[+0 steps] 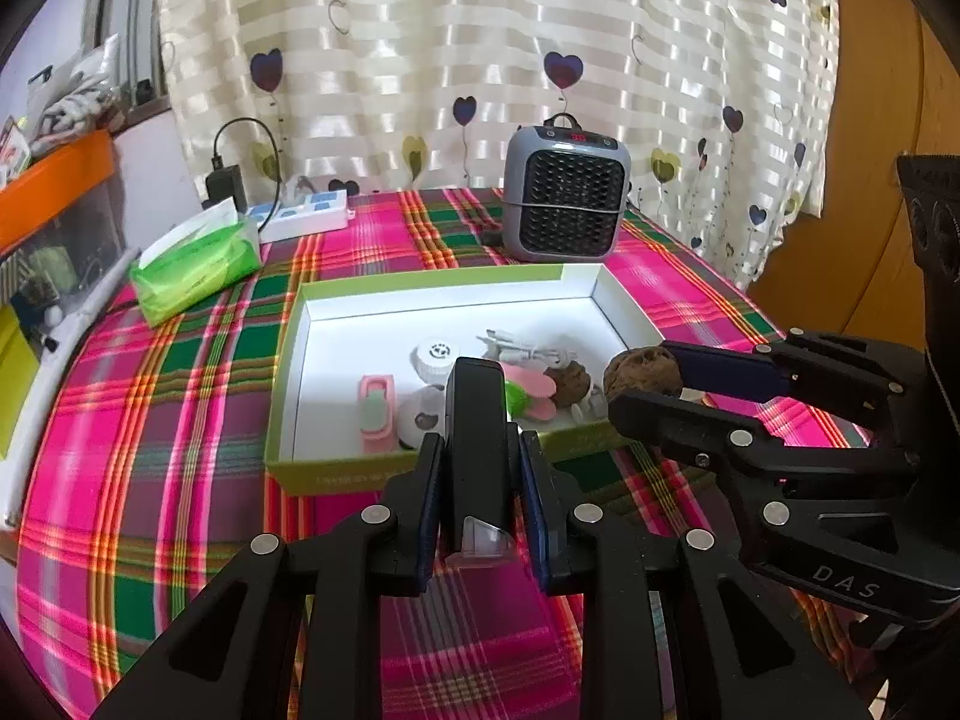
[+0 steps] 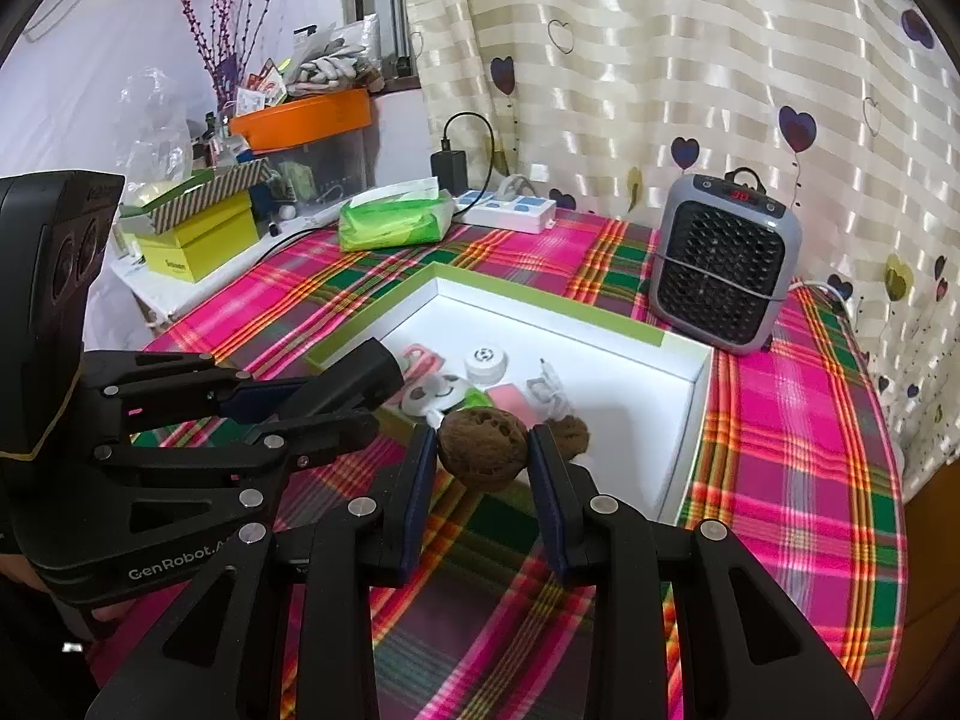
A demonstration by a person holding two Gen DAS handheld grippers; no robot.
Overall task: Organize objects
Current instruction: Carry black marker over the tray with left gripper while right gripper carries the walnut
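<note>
I have a walnut (image 2: 483,449) pinched between the blue pads of my right gripper (image 2: 483,462), the jaws closed to just the nut's width, and it hangs above the near edge of the tray (image 2: 684,456), the green-rimmed white box I am taking as my landmark. My left gripper (image 1: 480,480) is clamped on a black rectangular device (image 1: 477,420) with a clear tip at its near end, held lengthwise between the fingers and poised just short of the tray's front wall.

Inside the tray lie a second walnut (image 2: 570,431), a coiled white cable (image 2: 549,393), a white round cap (image 2: 485,363), a pink clip (image 1: 378,411) and a pink and green piece (image 1: 528,393), all crowded toward the front. The back of the tray is bare white floor.

To do this well, I judge I should carry the walnut further in over the rim before letting go, low enough that it cannot bounce or roll out, and set it beside its twin. The black device should follow into the open back area, kept clear of my right gripper, since the two tools sit close together in front of the tray. Behind the tray stands a grey heater (image 1: 567,192); beyond its left corner, a green tissue pack (image 1: 198,267).
</note>
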